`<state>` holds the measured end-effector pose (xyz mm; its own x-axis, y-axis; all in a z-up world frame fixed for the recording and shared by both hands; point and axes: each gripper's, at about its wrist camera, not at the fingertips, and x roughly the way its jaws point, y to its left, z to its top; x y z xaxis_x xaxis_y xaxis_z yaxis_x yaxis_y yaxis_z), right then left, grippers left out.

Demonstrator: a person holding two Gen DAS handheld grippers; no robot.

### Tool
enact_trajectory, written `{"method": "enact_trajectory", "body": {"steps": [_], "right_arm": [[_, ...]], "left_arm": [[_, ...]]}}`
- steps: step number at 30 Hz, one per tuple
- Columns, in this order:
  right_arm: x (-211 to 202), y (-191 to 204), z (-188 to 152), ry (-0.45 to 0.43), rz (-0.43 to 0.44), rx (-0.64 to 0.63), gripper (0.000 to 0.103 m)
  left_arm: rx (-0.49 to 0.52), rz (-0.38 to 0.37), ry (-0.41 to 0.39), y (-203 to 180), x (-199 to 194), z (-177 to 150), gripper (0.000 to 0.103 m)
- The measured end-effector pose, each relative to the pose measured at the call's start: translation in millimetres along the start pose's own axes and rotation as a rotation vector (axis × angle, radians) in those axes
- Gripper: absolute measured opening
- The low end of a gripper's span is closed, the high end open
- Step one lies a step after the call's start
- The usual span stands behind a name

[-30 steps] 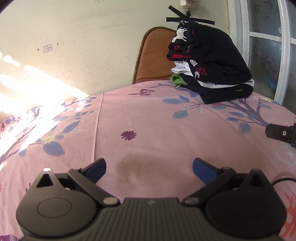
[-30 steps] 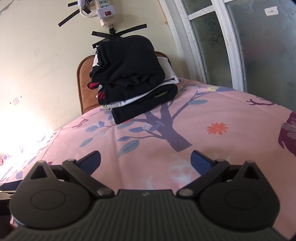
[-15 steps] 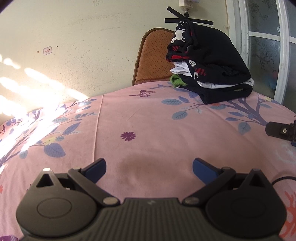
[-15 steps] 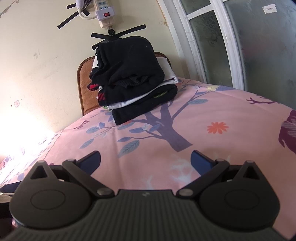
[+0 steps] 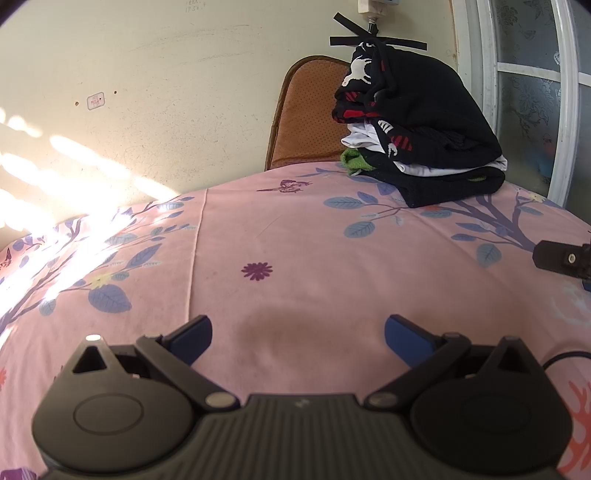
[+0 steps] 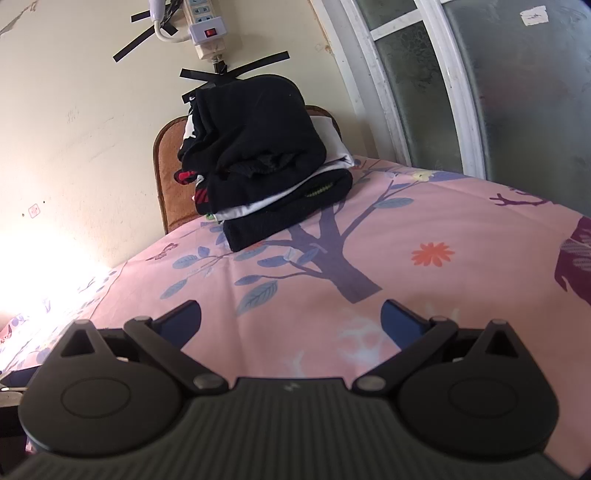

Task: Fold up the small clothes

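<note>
Pink flowered sheet (image 5: 332, 236) spread wide and flat. Pile of folded clothes (image 6: 266, 162) stacked at the far edge against a brown chair back (image 5: 306, 122), lower layers mostly hidden. Left gripper (image 5: 297, 334) and right gripper (image 6: 290, 319) low over the sheet, jaws wide apart, holding nothing. Faint pencilled scrawl high on the wall, unreadable.

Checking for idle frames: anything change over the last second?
Barely. The right gripper tilted up slightly, so the wall power strip shows more fully. Nothing grasped or released. Left gripper stayed open and empty; the clothes stack stayed on the pink sheet.
</note>
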<state>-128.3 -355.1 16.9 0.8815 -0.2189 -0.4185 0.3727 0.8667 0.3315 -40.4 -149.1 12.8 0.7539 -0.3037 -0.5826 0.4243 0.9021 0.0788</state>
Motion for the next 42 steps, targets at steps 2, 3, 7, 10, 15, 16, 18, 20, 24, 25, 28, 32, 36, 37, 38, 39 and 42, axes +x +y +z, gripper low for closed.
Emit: {"method": "enact_trajectory", "body": {"steps": [2,3,7,10,15,16,18,20,24,25,28,32,36,37,38,39,42], "right_arm": [[0.0,0.0,0.0,0.000,0.000,0.000,0.103],[0.0,0.0,0.0,0.000,0.000,0.000,0.103],[-0.3,-0.2,-0.1,0.000,0.001,0.001,0.103],[-0.4,-0.2,-0.1,0.000,0.001,0.001,0.103],[-0.6,-0.3,-0.1,0.000,0.001,0.001,0.103],[-0.6,-0.4,-0.1,-0.001,0.001,0.001,0.103],[-0.6,-0.4,-0.1,-0.001,0.001,0.001,0.103],[-0.6,-0.3,-0.1,-0.001,0.001,0.001,0.103],[-0.8,-0.6,-0.1,-0.001,0.001,0.001,0.103],[-0.8,-0.6,-0.1,-0.001,0.001,0.001,0.103],[-0.8,-0.6,-0.1,0.000,0.002,0.001,0.103],[-1.2,-0.6,-0.2,0.000,0.002,0.001,0.103],[-1.5,0.7,0.4,0.002,0.005,-0.002,0.103],[-1.0,1.1,0.5,0.003,0.007,-0.004,0.103],[-0.5,1.4,0.5,0.004,0.008,-0.005,0.103],[-0.3,1.8,0.3,0.004,0.009,-0.007,0.103],[0.6,2.4,0.3,0.006,0.011,-0.009,0.103]], "left_arm": [[0.000,0.000,0.000,0.0,0.1,0.1,0.103],[-0.001,0.000,0.001,0.0,0.1,0.1,0.103],[-0.001,0.000,0.001,-0.3,0.1,0.1,0.103],[0.000,0.000,0.000,-0.4,0.1,0.0,0.103],[0.002,0.002,-0.003,0.1,0.3,-0.1,0.103],[0.002,0.004,-0.004,-0.1,0.3,-0.2,0.103],[0.002,0.008,-0.007,-0.2,-0.2,-0.3,0.103],[0.003,0.010,-0.009,-1.0,-0.4,-0.5,0.103],[0.004,0.013,-0.008,-1.5,-0.5,-0.5,0.103],[0.004,0.014,-0.007,-1.6,-0.3,-0.4,0.103],[0.003,0.014,-0.003,-1.0,0.1,-0.2,0.103],[0.005,0.013,-0.001,-0.4,0.8,0.1,0.103],[0.002,0.011,0.005,0.0,1.9,0.4,0.103],[0.001,0.010,0.007,0.0,2.0,0.3,0.103],[0.000,0.009,0.008,0.3,2.1,0.3,0.103],[-0.001,0.009,0.009,0.5,2.2,0.3,0.103],[-0.001,0.006,0.011,0.6,2.2,0.2,0.103]]}}
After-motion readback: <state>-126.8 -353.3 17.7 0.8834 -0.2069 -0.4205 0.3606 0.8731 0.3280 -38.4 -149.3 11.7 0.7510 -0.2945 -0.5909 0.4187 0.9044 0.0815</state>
